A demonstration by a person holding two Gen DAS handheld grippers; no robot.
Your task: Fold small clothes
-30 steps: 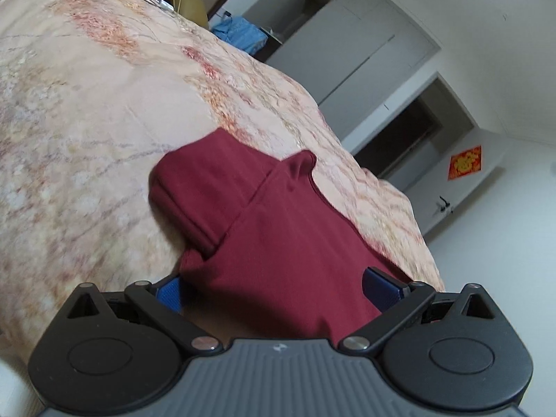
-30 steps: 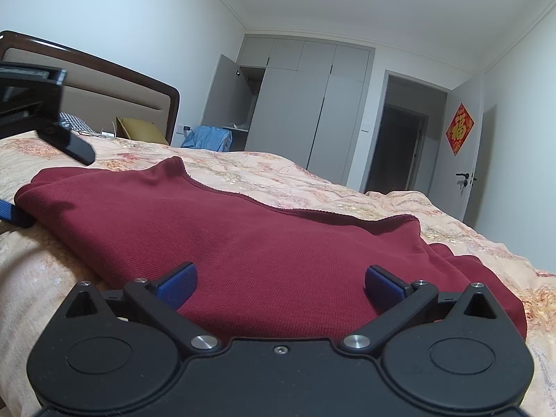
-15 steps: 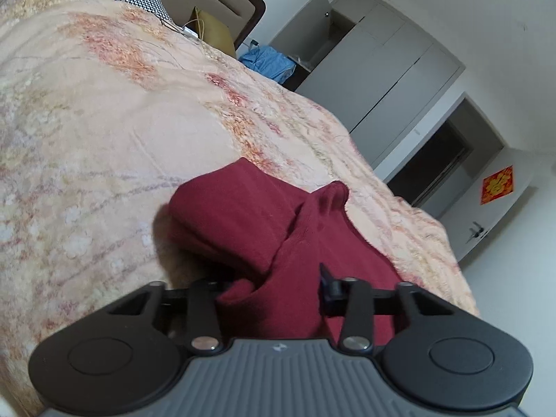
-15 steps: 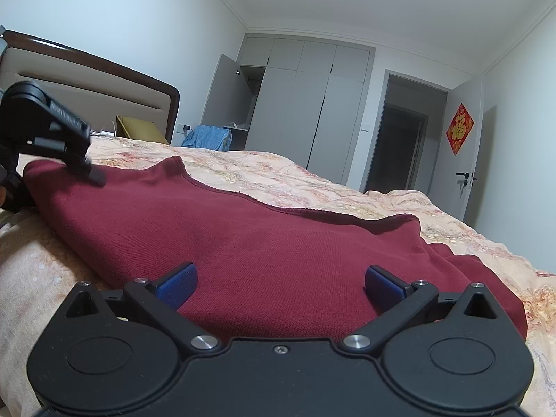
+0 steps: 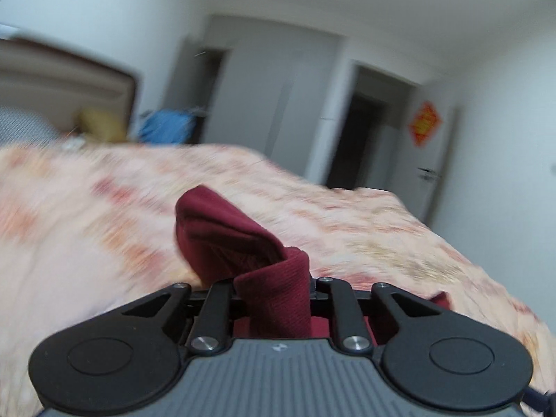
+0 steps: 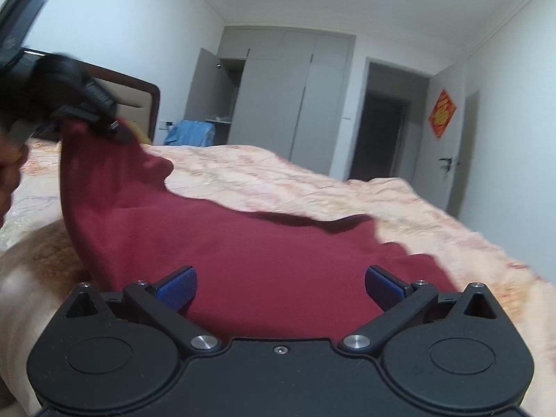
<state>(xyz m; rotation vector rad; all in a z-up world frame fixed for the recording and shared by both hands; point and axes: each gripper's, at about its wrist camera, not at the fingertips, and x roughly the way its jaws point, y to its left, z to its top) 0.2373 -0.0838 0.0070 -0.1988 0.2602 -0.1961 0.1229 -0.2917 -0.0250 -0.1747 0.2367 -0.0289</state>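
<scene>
A dark red knit garment (image 6: 243,243) lies spread on the floral bedspread (image 6: 347,187), and one corner is lifted at the upper left. My left gripper (image 6: 83,118) pinches that corner. In the left wrist view its jaws (image 5: 274,285) are closing on a bunched fold of the garment (image 5: 222,239), which stands up between them. My right gripper (image 6: 279,281) is open. Its blue pads (image 6: 175,286) stand wide apart on either side of the garment's near edge and do not press on it.
The bed (image 5: 87,226) runs back to a brown headboard (image 6: 146,93) with pillows. Grey wardrobes (image 6: 278,97), a blue bundle (image 6: 191,132) and a dark doorway (image 6: 382,121) stand behind. A hand (image 6: 8,170) shows at the left edge.
The left gripper went from open around the garment's edge to pinched on it, rolled level and lifted that corner off the bed. The right gripper rose slightly and stayed open.
</scene>
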